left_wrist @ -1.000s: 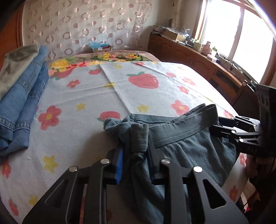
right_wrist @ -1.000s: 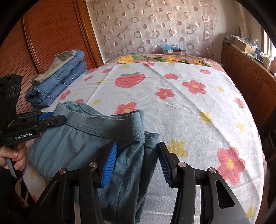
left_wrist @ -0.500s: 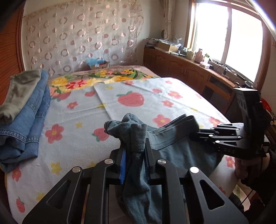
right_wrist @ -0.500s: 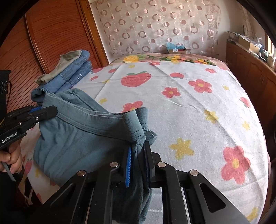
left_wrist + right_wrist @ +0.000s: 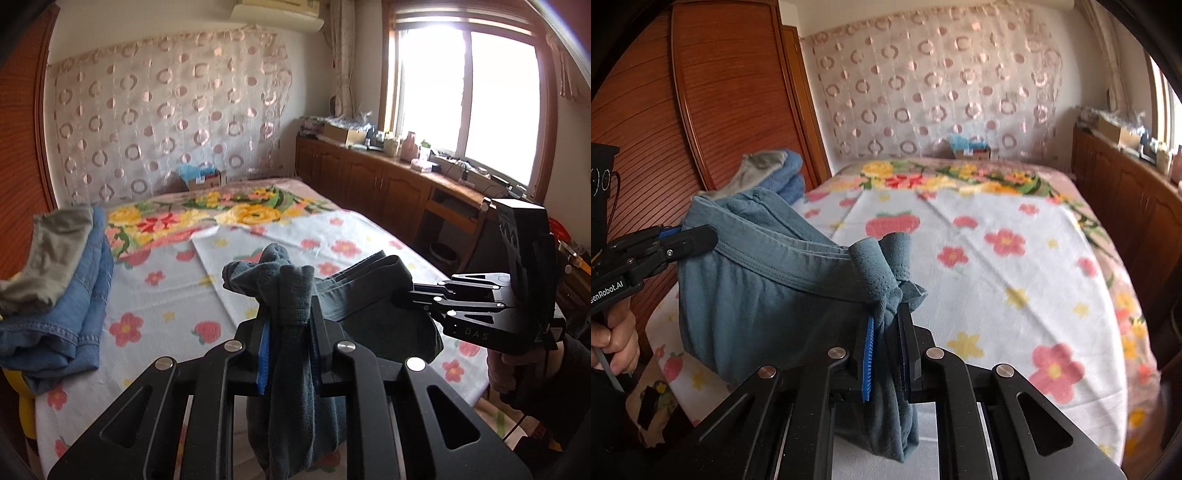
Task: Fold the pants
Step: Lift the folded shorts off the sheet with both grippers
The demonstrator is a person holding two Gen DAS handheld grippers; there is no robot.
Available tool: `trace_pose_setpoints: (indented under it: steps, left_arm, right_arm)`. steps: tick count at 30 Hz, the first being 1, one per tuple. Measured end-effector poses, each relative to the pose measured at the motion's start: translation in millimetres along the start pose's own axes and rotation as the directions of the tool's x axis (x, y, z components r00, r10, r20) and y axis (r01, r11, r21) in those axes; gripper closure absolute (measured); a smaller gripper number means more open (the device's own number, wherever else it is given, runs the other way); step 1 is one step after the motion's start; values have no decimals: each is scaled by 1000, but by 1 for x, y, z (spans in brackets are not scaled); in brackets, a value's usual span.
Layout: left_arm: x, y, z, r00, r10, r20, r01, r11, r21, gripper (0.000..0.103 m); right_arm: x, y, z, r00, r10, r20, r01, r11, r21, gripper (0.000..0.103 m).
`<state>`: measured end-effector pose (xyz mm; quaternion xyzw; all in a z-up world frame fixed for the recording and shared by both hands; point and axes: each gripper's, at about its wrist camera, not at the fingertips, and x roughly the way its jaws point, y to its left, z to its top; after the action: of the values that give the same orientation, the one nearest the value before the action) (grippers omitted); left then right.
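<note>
While pinched at both ends of the waistband, hangs clear above the bed (image 5: 177, 295): grey-blue pants (image 5: 750, 288), stretched between two tools with the legs drooping below. Left gripper (image 5: 290, 343) with jaws pressed together on a bunched corner of the waistband, blue pad visible at one side, cloth bulging out above the tips. Right gripper (image 5: 886, 347) likewise clamped on the opposite corner, fabric gathered into a knot just past the tips. Seen from the left wrist view, off to the right, that same right tool with its tips buried in the waistband and a hand (image 5: 517, 369) gripping the handle below. On the bedspread, printed flowers and strawberries, with a brighter floral blanket (image 5: 221, 218) across the far end. At the left edge of the bed, near the wooden panel, folded blue jeans (image 5: 70, 306) stacked with a folded grey-green garment (image 5: 48, 258) on top. Against the curtain at the head of the bed, a small cardboard box (image 5: 205, 179) holding something blue, contents too small to identify. Along the window wall, a wooden counter (image 5: 399, 177) carrying boxes and bottles.
</note>
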<state>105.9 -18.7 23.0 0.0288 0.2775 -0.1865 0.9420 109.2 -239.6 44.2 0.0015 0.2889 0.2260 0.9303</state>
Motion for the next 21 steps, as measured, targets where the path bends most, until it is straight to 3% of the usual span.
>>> trace_pose_setpoints:
  steps: [14, 21]
  left_arm:
    - [-29, -6, 37, 994, 17, 104, -21, 999, 38, 84]
    - [-30, 7, 48, 992, 32, 120, -36, 999, 33, 84]
  right_arm:
    - [-41, 11, 26, 992, -8, 122, 15, 998, -54, 92]
    - [-35, 15, 38, 988, 2, 152, 15, 994, -107, 92]
